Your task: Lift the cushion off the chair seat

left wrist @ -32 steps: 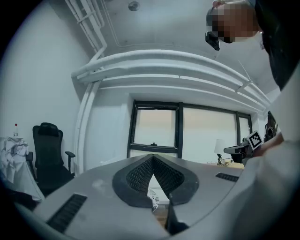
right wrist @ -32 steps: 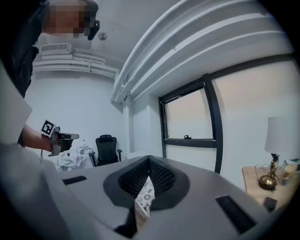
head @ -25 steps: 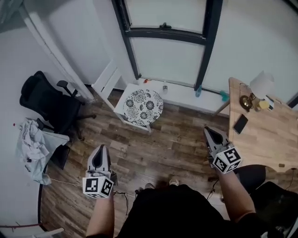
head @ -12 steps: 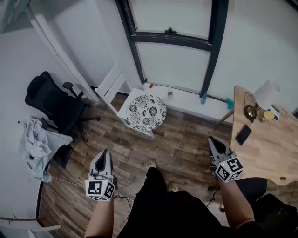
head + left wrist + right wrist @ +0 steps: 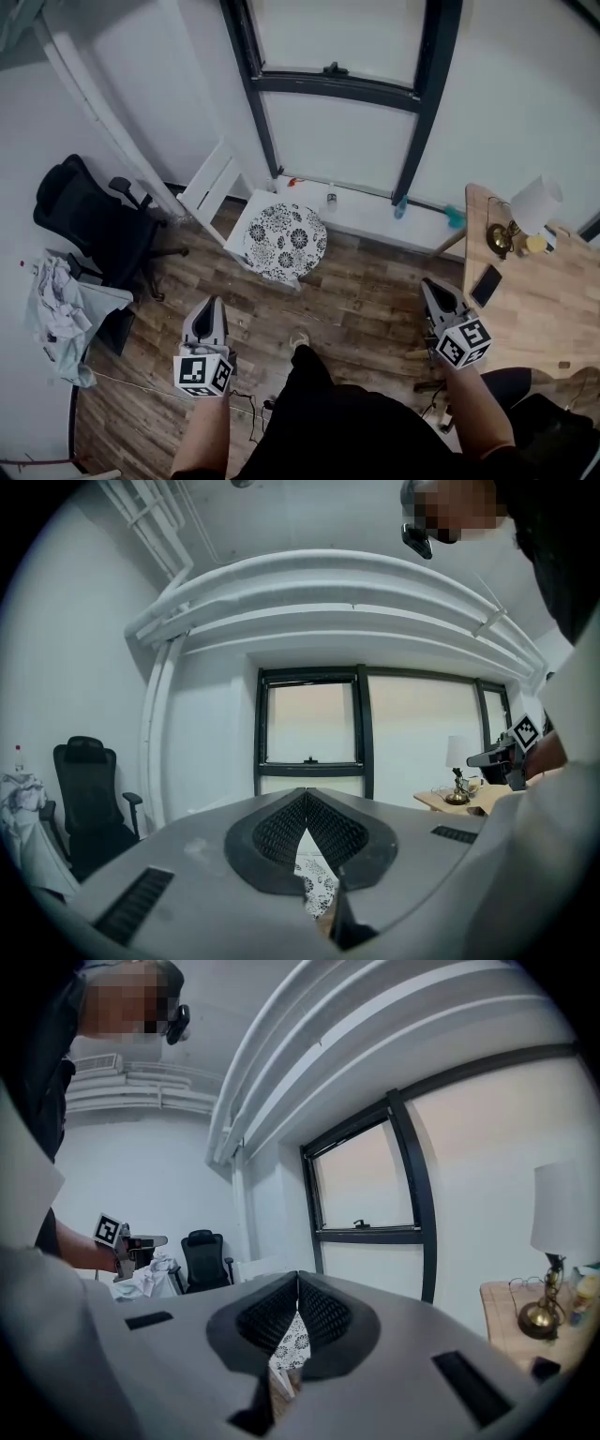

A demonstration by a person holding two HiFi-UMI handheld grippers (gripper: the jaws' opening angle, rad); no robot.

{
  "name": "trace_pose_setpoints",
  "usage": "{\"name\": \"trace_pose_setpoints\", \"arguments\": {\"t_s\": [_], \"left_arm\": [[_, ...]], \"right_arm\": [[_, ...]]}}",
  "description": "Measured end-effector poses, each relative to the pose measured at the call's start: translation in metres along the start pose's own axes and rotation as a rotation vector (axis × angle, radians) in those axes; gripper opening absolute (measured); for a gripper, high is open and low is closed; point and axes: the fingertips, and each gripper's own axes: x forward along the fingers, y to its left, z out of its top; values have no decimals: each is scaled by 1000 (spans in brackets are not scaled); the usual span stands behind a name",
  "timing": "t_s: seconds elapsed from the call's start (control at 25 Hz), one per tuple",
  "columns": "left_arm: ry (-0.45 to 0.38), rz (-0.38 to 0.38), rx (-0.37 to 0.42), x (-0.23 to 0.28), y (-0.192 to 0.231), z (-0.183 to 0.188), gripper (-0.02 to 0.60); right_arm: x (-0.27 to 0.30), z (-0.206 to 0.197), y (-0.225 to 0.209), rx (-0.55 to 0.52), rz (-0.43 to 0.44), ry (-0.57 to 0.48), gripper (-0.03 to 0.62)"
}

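A round cushion (image 5: pixel 285 240) with a black-and-white floral print lies on the seat of a white chair (image 5: pixel 210 184) under the window, in the head view. Both grippers hang well short of it over the wooden floor. My left gripper (image 5: pixel 206 304) is at lower left and my right gripper (image 5: pixel 430 284) at lower right. Both are shut and hold nothing. In the left gripper view the jaws of the left gripper (image 5: pixel 307 795) meet at the tip, and a sliver of the cushion (image 5: pixel 315 881) shows below them. The right gripper (image 5: pixel 297 1278) looks the same, with the cushion (image 5: pixel 291 1342) showing below its tip.
A black office chair (image 5: pixel 86 220) and a heap of pale clothes (image 5: pixel 58 302) stand at the left. At the right, a wooden desk (image 5: pixel 539 300) carries a lamp (image 5: pixel 535 202) and a phone (image 5: pixel 488 285). Small bottles (image 5: pixel 331 200) stand below the dark-framed window (image 5: pixel 337 82). The person's foot (image 5: pixel 298 337) is on the floor.
The person has stepped forward, one foot now showing ahead. The head view has shifted slightly. Both grippers stay shut and the cushion still lies on the seat.
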Motion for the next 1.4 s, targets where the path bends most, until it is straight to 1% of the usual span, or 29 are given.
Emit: {"name": "trace_pose_setpoints", "arguments": {"t_s": [0.16,0.28,0.36,0.48,0.6,0.84,1.04,1.2,1.4], "left_arm": [[2,-39,49,45,15,5,5],[1,-75,40,78,30,8,5],[-3,-83,38,99,44,9,5],[-10,-76,29,126,64,9,6],[8,-72,21,141,85,2,5],[60,-33,-9,166,144,-25,5],[72,-39,-12,195,178,-31,5],[69,-58,-12,225,197,-34,5],[83,-77,-28,259,202,-44,6]], "right_arm": [[35,1,-7,10,-17,17,11],[64,5,-7,16,-24,20,11],[86,11,-9,17,-26,16,11],[120,17,-12,13,-35,23,11],[155,26,-12,9,-49,28,11],[239,42,8,-19,-5,34,11],[295,47,11,-28,-2,55,11],[330,53,7,-26,-22,47,11],[352,55,-2,-25,-36,60,11]]}}
